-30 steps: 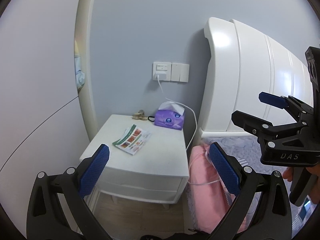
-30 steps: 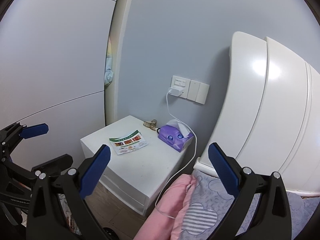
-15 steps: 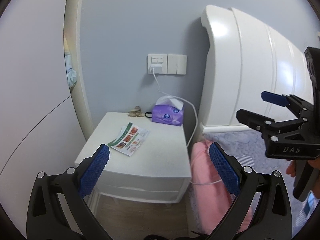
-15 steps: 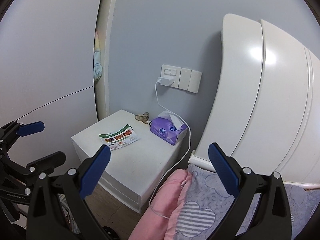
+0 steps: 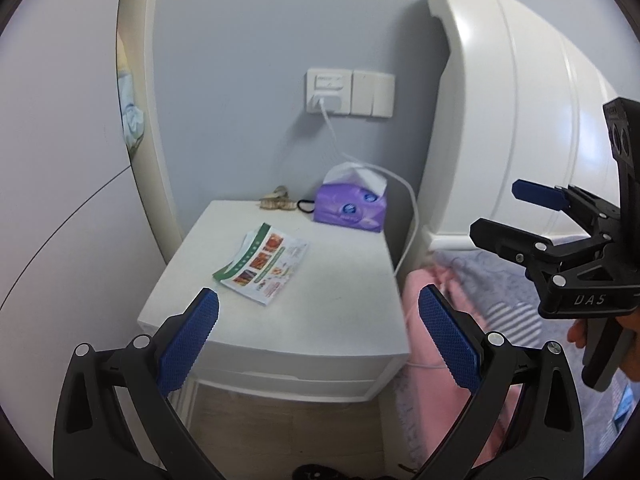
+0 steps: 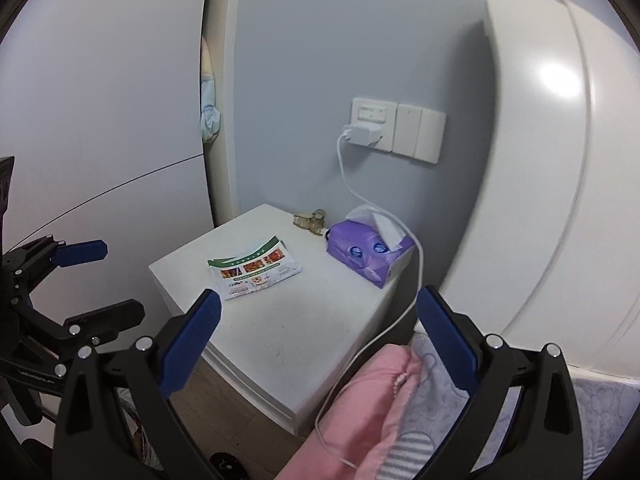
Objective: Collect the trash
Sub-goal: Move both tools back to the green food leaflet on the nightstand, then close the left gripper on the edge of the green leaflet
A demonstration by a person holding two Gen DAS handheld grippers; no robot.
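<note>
A printed flyer (image 5: 262, 266) with a green edge lies flat on the white nightstand (image 5: 320, 320); it also shows in the right wrist view (image 6: 254, 267). My left gripper (image 5: 318, 344) is open and empty, short of the nightstand's front edge. My right gripper (image 6: 318, 340) is open and empty, above the nightstand's near corner. The right gripper (image 5: 520, 216) also shows at the right of the left wrist view, open. The left gripper (image 6: 92, 280) shows at the left of the right wrist view.
A purple tissue box (image 5: 350, 208) and a small hair clip (image 5: 276, 203) sit at the nightstand's back. A white charger cable (image 6: 416, 272) hangs from the wall socket (image 6: 370, 128). A white headboard (image 5: 512, 120) and a bed with pink bedding (image 6: 360, 420) lie to the right.
Both grippers have moved closer to the nightstand, which now looks larger. Both stay open.
</note>
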